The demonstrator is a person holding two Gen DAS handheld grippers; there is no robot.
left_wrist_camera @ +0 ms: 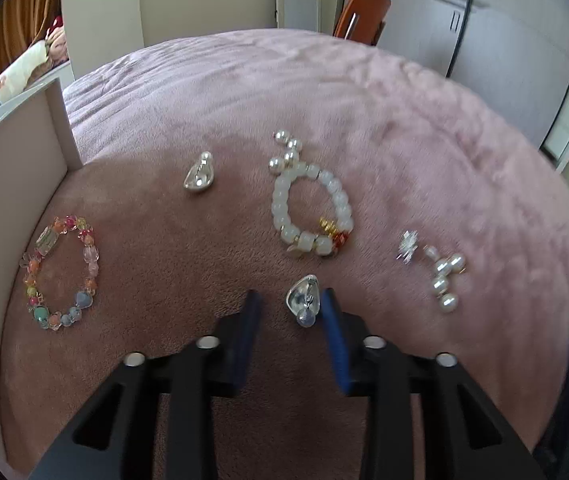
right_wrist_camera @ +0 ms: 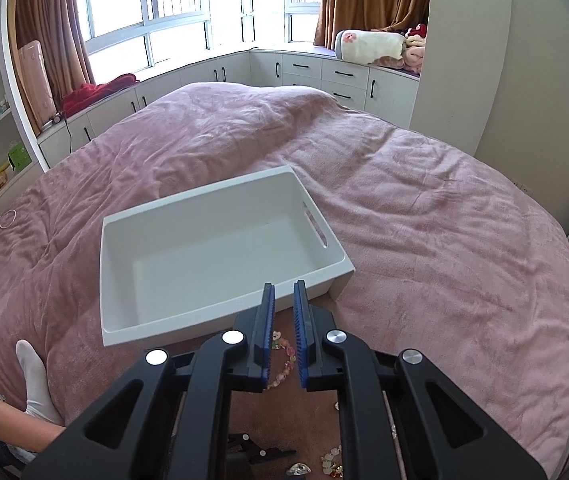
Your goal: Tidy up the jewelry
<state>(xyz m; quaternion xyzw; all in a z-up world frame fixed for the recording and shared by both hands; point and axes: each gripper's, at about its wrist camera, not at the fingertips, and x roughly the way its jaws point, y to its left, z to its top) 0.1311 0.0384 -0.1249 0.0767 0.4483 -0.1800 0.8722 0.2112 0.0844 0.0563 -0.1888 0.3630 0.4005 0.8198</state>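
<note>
On the pink blanket point(left_wrist_camera: 244, 92) lie several pieces of jewelry. My left gripper point(left_wrist_camera: 291, 293) is open, low over the blanket. A silver earring with a pearl point(left_wrist_camera: 303, 300) lies between its blue fingers, close to the right one. Beyond it are a white bead bracelet point(left_wrist_camera: 311, 216), a pearl strand point(left_wrist_camera: 286, 150), a second silver earring point(left_wrist_camera: 199, 174), a colourful bead bracelet point(left_wrist_camera: 60, 272), a sparkly stud point(left_wrist_camera: 407, 249) and a pearl cluster point(left_wrist_camera: 446, 280). My right gripper point(right_wrist_camera: 284, 285) hovers at the near wall of the white box point(right_wrist_camera: 220, 190), its jaws a narrow gap apart, holding nothing. The colourful bracelet point(right_wrist_camera: 282, 356) shows below it.
The white box wall point(left_wrist_camera: 12, 184) stands right beside the colourful bracelet. A person's socked foot point(right_wrist_camera: 32, 376) rests on the bed at the lower left. An orange chair point(left_wrist_camera: 362, 12) stands beyond the bed. White cupboards point(right_wrist_camera: 324, 72) run under the window.
</note>
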